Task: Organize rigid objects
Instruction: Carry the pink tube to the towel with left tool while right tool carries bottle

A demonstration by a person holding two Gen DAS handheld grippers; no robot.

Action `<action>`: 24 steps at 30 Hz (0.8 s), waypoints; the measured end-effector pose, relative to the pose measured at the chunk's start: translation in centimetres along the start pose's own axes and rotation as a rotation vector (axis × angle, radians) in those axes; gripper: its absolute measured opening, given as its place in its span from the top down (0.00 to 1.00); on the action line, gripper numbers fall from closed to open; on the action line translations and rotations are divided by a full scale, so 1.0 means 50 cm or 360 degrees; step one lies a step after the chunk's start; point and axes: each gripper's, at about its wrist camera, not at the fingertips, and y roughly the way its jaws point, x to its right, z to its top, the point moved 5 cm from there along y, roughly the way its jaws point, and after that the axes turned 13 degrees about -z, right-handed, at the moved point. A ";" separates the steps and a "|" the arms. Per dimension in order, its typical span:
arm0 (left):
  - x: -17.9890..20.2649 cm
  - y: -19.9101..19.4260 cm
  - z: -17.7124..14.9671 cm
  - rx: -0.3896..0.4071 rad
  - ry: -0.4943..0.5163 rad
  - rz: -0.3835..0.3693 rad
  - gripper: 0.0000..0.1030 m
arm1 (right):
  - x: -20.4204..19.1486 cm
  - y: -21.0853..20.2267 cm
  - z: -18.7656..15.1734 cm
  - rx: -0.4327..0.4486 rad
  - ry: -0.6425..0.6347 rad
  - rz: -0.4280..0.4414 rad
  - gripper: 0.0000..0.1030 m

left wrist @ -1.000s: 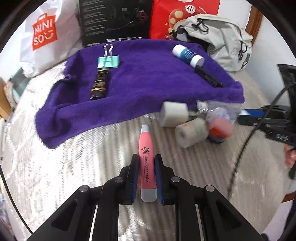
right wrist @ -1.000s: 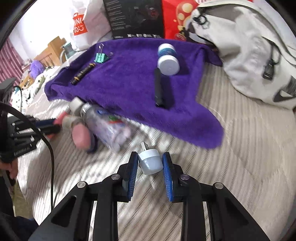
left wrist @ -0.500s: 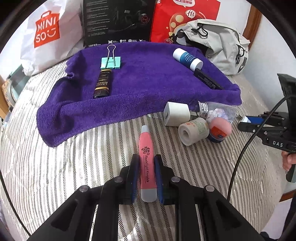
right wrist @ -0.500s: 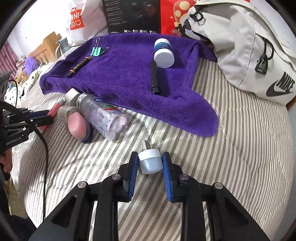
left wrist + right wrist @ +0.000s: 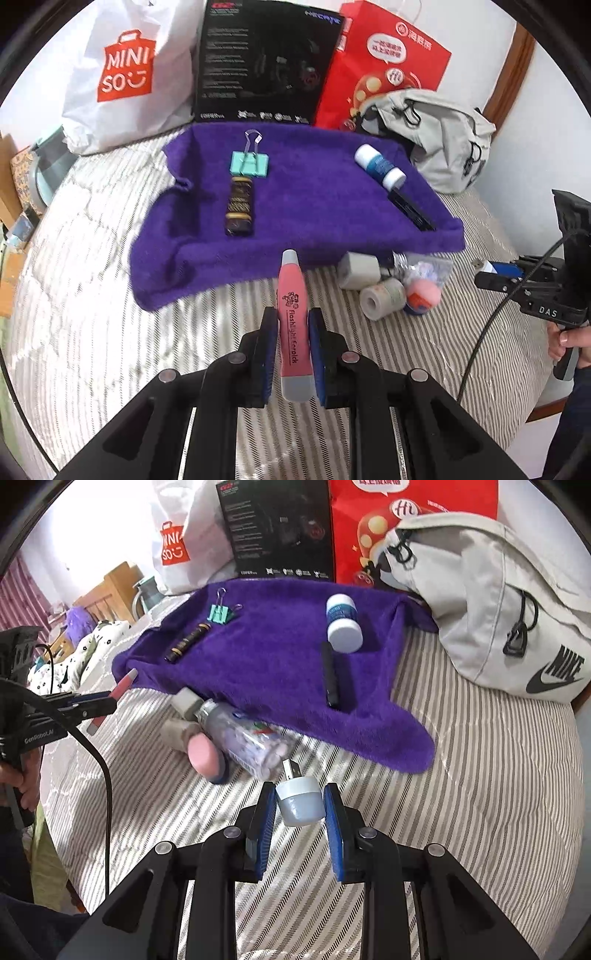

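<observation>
Flashlight earpick (image 5: 293, 325), a slim pink tool with grey caps at both ends and black lettering down its barrel, sits pinched lengthwise between the jaws of the left gripper (image 5: 292, 332), its tapered tip pointing toward 12 o'clock at the near hem of the purple towel (image 5: 314, 206); held along its axis like this, it can probably be laid down parallel to the pieces already lined up there. On the towel, a teal binder clip (image 5: 250, 163) and a dark brown tube with gold bands (image 5: 240, 206) form one column at about 11 o'clock, while a small blue bottle with white caps (image 5: 379, 165) and a black pen-like stick (image 5: 413, 212) form another toward 1 o'clock, so the towel seems to serve as the sorting area, with open cloth between the two columns. The right gripper (image 5: 300, 805) has its jaws closed on a small USB plug light (image 5: 298, 801), pale blue-grey body with a white collar and metal plug facing forward, held above the striped bed (image 5: 480, 794) just short of the towel's near corner. Unsorted things lie bunched off the towel at 2 o'clock from the left gripper: a white adapter block (image 5: 360, 270), a roll of tape (image 5: 380, 302), a pink-topped round item (image 5: 424, 295) and a clear bottle of pills (image 5: 251, 742), touching one another against the towel's edge. A grey backpack (image 5: 498, 602) and shopping bags stand behind the towel, out of the work.
</observation>
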 end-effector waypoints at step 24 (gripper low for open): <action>-0.069 0.021 0.144 0.0057 0.0005 0.0050 0.84 | 0.039 0.078 0.167 0.0008 -0.0029 -0.0057 0.75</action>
